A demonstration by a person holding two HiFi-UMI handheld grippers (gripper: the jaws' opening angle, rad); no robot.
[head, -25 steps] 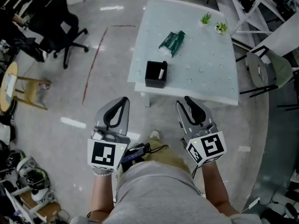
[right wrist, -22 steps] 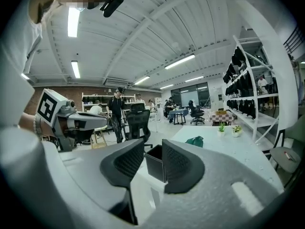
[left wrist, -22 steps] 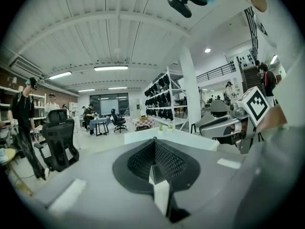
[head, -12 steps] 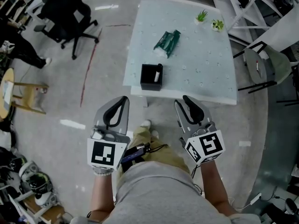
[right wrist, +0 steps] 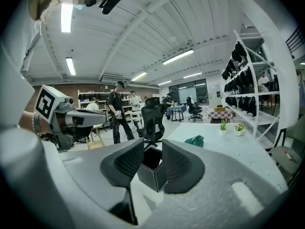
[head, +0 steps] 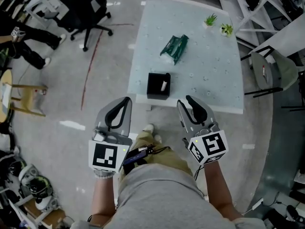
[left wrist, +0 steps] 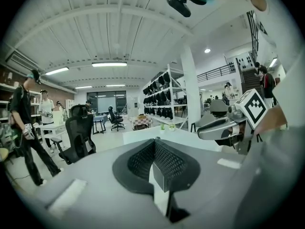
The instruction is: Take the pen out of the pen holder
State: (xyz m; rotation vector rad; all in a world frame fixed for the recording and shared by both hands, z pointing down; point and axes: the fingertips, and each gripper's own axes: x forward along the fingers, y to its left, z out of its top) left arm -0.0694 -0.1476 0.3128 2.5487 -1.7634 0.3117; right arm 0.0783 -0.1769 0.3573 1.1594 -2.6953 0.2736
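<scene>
A black square pen holder (head: 155, 86) stands near the front edge of the pale table (head: 209, 75), with a white pen (head: 164, 85) upright inside it. Both grippers hang over the floor, short of the table. My left gripper (head: 125, 103) is shut with nothing between its pads (left wrist: 143, 159). My right gripper (head: 185, 102) is open and empty. In the right gripper view the holder (right wrist: 151, 171) shows through the gap of my right gripper (right wrist: 153, 149), still some way beyond the tips. The pen is not visible there.
A green bag (head: 174, 46) lies mid-table, and two small plants (head: 210, 19) stand at the far right corner. A black office chair (head: 90, 4) and a wooden stool (head: 24, 92) stand to the left. A person (right wrist: 116, 111) stands beyond. A grey chair (head: 274, 70) is on the right.
The table and the pen holder have drawn nearer and sit lower in the head view. Both grippers have gone forward toward the table together, and their jaws are unchanged.
</scene>
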